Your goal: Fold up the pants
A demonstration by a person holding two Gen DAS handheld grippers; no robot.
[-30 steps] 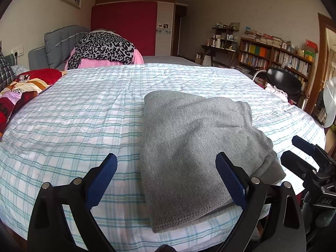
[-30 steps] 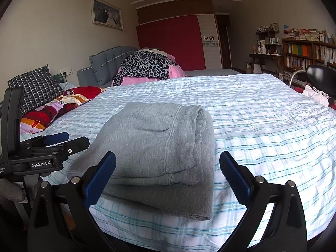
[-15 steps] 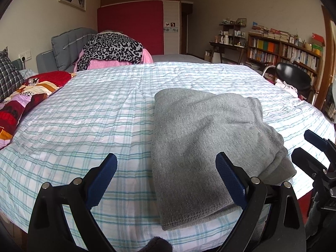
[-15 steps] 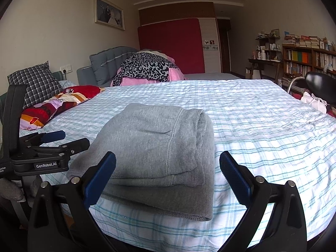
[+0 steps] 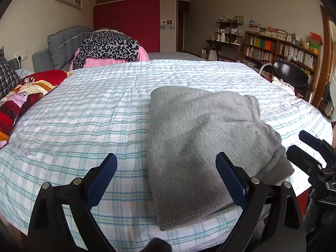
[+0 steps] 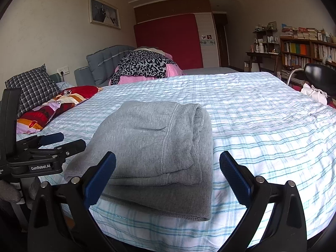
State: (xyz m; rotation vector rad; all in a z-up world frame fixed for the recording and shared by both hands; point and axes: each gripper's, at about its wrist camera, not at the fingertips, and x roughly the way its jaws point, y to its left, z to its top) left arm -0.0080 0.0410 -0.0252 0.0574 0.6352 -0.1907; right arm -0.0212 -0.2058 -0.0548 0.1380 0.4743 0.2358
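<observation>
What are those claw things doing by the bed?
A person is holding two grippers and folding pants. The grey pants lie folded in a neat stack near the edge of the bed. The left gripper and the right gripper are both open, with their blue fingers spread and holding nothing. Neither one touches the pants, so the folding looks finished.

Bare checked bedsheet lies left and beyond the folded pants — pillows crowd the far-left edge.
</observation>
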